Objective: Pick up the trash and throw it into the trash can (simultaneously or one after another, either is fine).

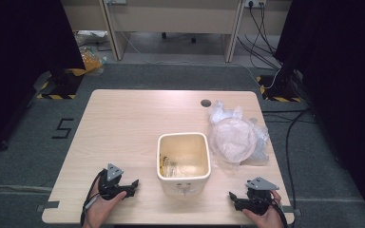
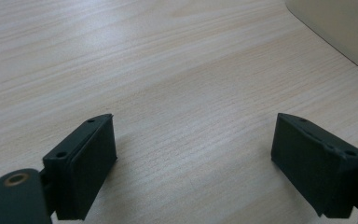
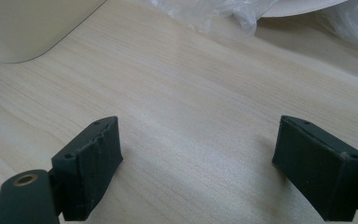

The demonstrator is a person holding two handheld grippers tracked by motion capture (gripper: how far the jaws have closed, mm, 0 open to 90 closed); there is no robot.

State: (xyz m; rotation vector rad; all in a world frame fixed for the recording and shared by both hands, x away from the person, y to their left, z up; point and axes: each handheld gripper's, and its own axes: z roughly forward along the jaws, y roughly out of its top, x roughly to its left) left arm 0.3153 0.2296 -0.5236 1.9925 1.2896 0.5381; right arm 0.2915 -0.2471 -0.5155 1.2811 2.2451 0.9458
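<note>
The left gripper (image 1: 134, 183) and right gripper (image 1: 231, 196) are held released, nothing between their jaws. Both are kept flanking the cream square ceramic pot (image 1: 184, 163); a clear-plastic-wrapped round plate (image 1: 233, 138) is seen just beside it.

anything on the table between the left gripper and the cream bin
Nothing visible. The left gripper, open, rests beside the cream bin, with only bare table between them.

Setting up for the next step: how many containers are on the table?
2: a cream square tub near the table's front middle, and a round bowl wrapped in clear plastic just right of it. None appears hidden.
</note>
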